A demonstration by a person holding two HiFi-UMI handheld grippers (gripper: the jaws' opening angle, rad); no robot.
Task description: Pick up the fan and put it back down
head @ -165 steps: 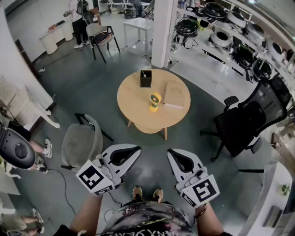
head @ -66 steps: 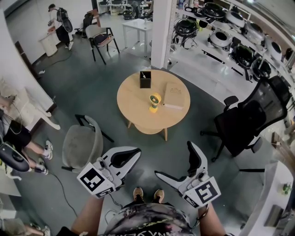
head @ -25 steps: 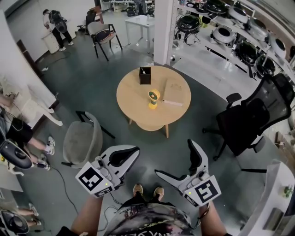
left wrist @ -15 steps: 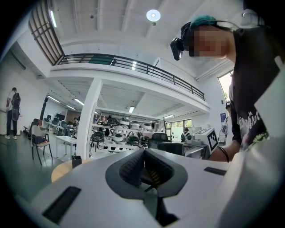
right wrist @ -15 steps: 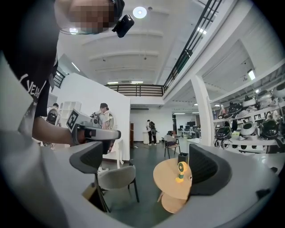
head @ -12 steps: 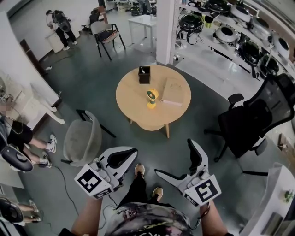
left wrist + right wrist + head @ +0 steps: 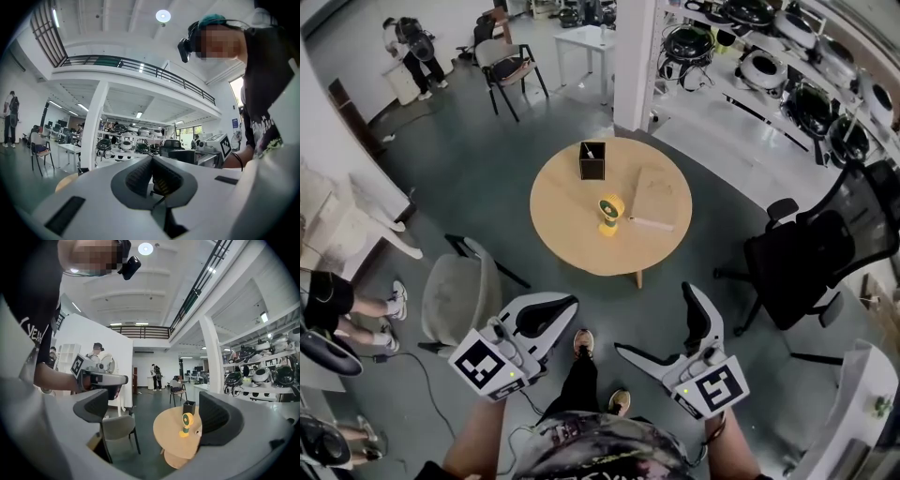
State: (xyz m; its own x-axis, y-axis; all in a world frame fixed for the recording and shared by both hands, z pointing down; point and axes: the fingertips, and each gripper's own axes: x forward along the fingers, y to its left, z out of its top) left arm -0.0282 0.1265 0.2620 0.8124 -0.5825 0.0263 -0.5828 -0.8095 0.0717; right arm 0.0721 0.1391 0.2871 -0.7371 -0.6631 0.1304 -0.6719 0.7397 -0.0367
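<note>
Two grippers hang low in the head view, neither holding anything. The left gripper (image 7: 565, 304) has its jaws pressed together and the right gripper (image 7: 654, 321) has its jaws spread wide. The person stands on the floor, well short of the round desk (image 7: 572, 248). The yellow fan (image 7: 609, 214) stands upright near the desk's middle, with a black box (image 7: 592, 160) on the far side and a flat tan book (image 7: 652, 197) just to its right.

In the left gripper view the closed jaws meet on nothing and aim at shelves and ceiling.

In the right gripper view the parted jaws frame the fan, which is far off (a grey chair sits to its left).

I'd call this the approach, with the pick-up not begun. The next move is to step in, bring the right gripper around the fan's stem, and close.
</note>
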